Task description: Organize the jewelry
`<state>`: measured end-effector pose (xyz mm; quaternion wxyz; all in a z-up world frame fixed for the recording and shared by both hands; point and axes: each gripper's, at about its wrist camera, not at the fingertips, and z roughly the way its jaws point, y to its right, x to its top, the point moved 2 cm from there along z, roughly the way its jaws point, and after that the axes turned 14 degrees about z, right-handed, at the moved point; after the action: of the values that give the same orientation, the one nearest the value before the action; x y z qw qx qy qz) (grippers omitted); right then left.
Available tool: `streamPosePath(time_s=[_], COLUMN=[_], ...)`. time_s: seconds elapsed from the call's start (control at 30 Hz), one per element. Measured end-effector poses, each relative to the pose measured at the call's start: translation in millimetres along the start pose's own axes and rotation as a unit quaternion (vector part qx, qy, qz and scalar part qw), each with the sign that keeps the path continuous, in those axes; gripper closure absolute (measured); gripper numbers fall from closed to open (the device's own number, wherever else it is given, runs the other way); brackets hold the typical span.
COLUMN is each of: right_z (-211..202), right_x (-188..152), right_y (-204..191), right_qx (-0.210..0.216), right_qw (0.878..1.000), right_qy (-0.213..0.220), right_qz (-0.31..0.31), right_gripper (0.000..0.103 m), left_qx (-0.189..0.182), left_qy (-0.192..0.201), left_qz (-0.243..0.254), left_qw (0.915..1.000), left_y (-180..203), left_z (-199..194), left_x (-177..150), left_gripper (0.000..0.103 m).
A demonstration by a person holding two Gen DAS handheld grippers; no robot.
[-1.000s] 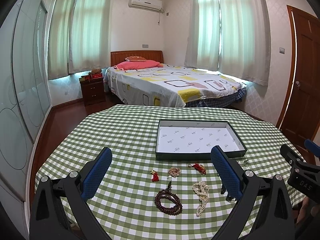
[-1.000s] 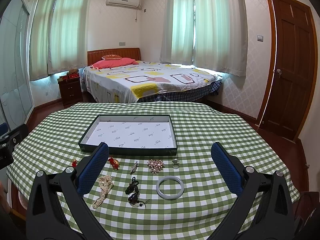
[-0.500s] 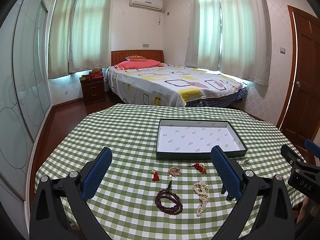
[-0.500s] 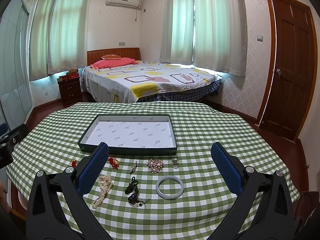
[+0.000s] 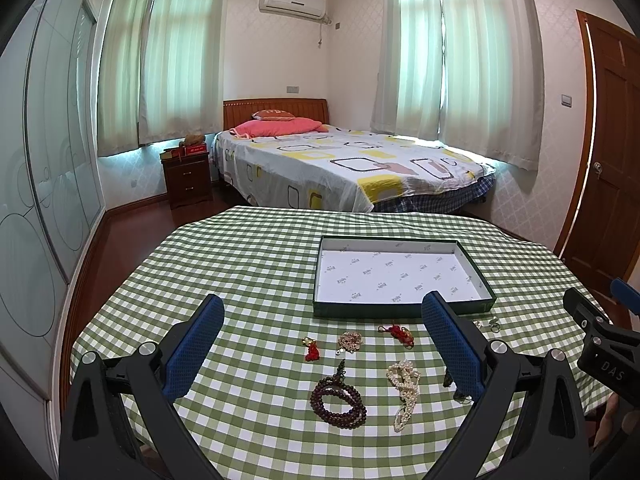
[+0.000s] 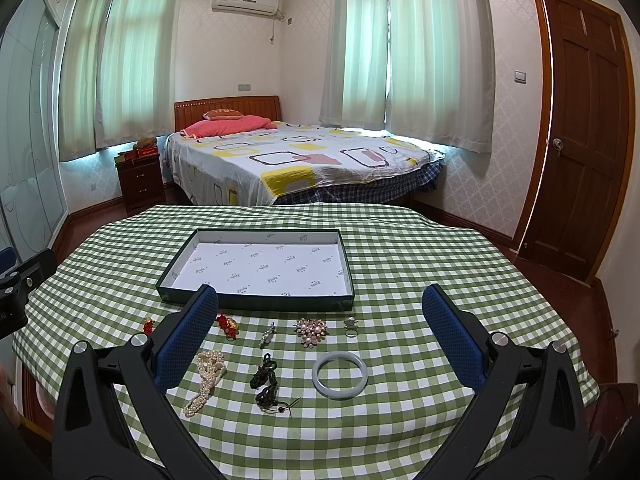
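Observation:
An empty dark green tray (image 5: pixel 400 310) (image 6: pixel 256 303) with white lining sits on the green checked table. In front of it lie a dark bead bracelet (image 5: pixel 338 401), a pearl necklace (image 5: pixel 405 388) (image 6: pixel 206 378), red charms (image 5: pixel 312 350) (image 5: pixel 398 333), a pearl brooch (image 6: pixel 311 330), a white bangle (image 6: pixel 339 375), a dark pendant (image 6: pixel 265 383) and a ring (image 6: pixel 350 326). My left gripper (image 5: pixel 322 320) is open and empty above the bracelet. My right gripper (image 6: pixel 320 312) is open and empty above the bangle and pendant.
The round table (image 6: pixel 440 264) drops off on all sides. A bed (image 6: pixel 304 164), a nightstand (image 5: pixel 187 178) and a wooden door (image 6: pixel 580 140) stand beyond it. The right gripper's body shows at the right edge of the left wrist view (image 5: pixel 600 344).

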<state>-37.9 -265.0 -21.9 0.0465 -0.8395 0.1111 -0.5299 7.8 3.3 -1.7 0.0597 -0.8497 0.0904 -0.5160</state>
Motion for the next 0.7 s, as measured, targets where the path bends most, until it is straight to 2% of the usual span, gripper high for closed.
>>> streamPosePath(time_s=[0.7], right_z=[-0.5], right_x=[-0.6], right_y=[0.1], right_qx=[0.0], right_qw=[1.0], right_qy=[0.0], right_qz=[0.0], right_gripper=[0.003], left_qx=[0.0], left_qy=[-0.001], left_qz=[0.0], left_qw=[1.0], left_y=[-1.1], left_z=[-0.4], left_x=[-1.2], left_gripper=[0.007])
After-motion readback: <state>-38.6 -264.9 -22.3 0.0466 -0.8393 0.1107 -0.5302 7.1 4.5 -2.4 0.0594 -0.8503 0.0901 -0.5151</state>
